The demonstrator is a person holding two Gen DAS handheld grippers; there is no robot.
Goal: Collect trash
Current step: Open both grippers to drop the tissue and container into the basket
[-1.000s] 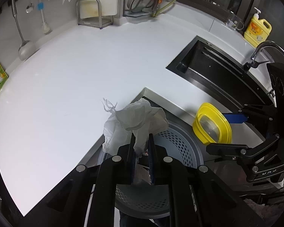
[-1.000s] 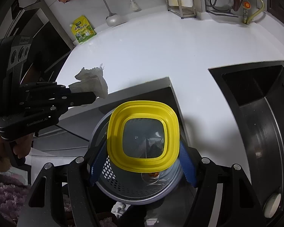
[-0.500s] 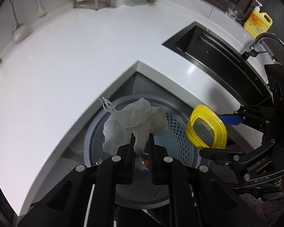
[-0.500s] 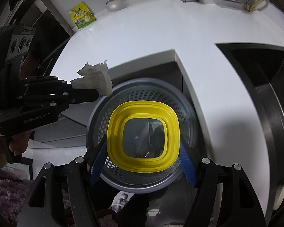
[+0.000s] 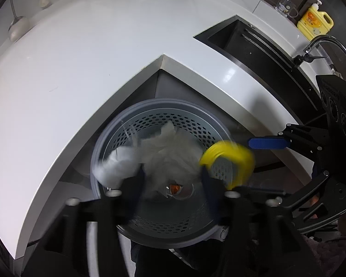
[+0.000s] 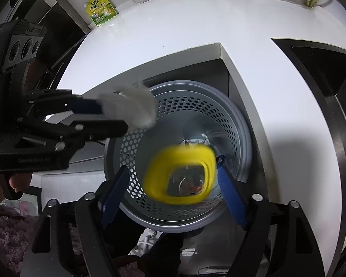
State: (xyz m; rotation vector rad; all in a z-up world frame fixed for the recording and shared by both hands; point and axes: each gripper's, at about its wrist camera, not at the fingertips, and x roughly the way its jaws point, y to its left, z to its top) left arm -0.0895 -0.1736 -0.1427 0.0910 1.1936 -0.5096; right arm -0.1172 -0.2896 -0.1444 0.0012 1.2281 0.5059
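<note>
A round grey bin (image 5: pixel 163 226) with many little holes in its wall is seen from above in both wrist views. It is tucked in the inner corner of a white counter (image 5: pixel 80 73). A black sink (image 5: pixel 253 53) is set into the counter, and a yellow soap bottle (image 5: pixel 316 23) is stood behind the sink. A green packet (image 6: pixel 102 9) is leaned up at the far edge of the counter.

The left gripper (image 5: pixel 173 184) is held over the bin, and its jaws are being opened. A crumpled white tissue (image 5: pixel 159 159) is seen between the spread fingers, over the mouth of the bin. It is very blurred, so it cannot be told whether it is touched by the pads. In the right wrist view the tissue (image 6: pixel 136 108) is seen at the tips of the left gripper (image 6: pixel 117 115), just above the rim of the bin (image 6: pixel 173 221).

The right gripper (image 6: pixel 173 191) is also held over the bin, and its jaws are being opened too. A yellow lid (image 6: pixel 159 180) with a clear middle is seen between the blue pads (image 6: pixel 230 196), blurred and tilted. A gap is seen beside the lid on the left, so it is not squeezed. In the left wrist view the lid (image 5: pixel 240 161) is seen at the right side of the bin
</note>
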